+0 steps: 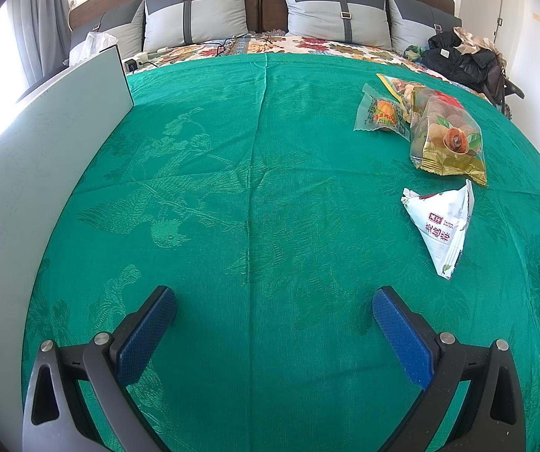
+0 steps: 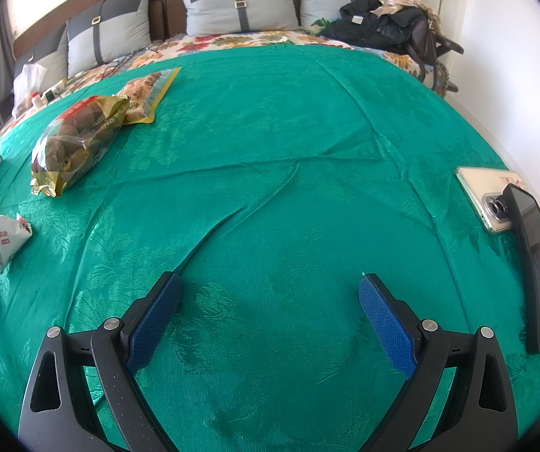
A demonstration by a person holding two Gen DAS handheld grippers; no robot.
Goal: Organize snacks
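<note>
Green bedspread (image 1: 232, 150): four snack packets (image 1: 447, 139) lying on it
Left tool (image 1: 274, 307): wide open, empty
Right tool (image 2: 270, 293): wide open, empty

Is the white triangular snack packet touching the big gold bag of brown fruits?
Apart. The left wrist view shows green cloth between the white triangular packet and the gold bag.

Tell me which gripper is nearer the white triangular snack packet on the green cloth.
Left, I judge. The white triangular snack packet lies just ahead and right of the open left gripper. From the open right gripper, the packet sits far left at the view's edge.
</note>
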